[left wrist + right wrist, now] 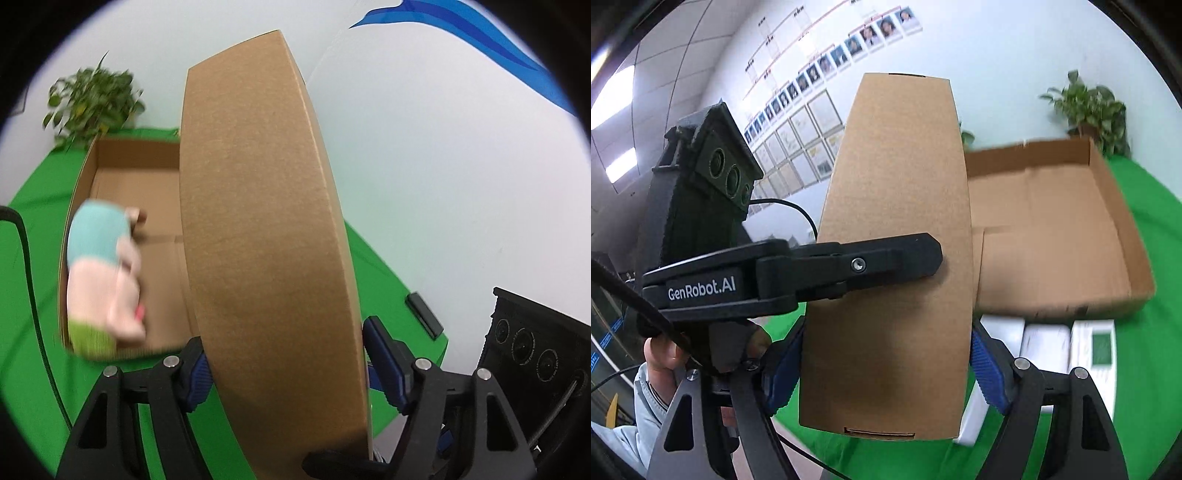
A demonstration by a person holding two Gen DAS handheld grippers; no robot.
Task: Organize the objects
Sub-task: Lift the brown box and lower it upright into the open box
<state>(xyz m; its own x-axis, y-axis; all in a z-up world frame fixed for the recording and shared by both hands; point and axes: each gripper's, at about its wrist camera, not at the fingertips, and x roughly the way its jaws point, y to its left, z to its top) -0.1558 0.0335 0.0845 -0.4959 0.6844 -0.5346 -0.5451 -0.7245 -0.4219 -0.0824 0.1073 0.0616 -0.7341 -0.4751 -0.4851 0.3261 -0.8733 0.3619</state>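
Observation:
A brown cardboard lid (266,229) is held up on edge above the green table, with both grippers on it. My left gripper (291,369) is shut on it, its blue pads (199,373) pressed against both faces. My right gripper (886,369) clamps the lid (897,258) at another side, blue pads against both faces. The left gripper (923,258) also shows in the right wrist view, one black finger lying flat on the lid. Behind stands the open cardboard box (136,177) (1052,240). A plush doll (103,273) in pale blue, pink and green lies at its near end.
The table wears a green cloth (29,295). White flat boxes (1045,347) lie in front of the open box. A potted plant (92,99) (1089,107) stands at the far corner by the wall. A small black device (424,314) lies near the cloth's edge.

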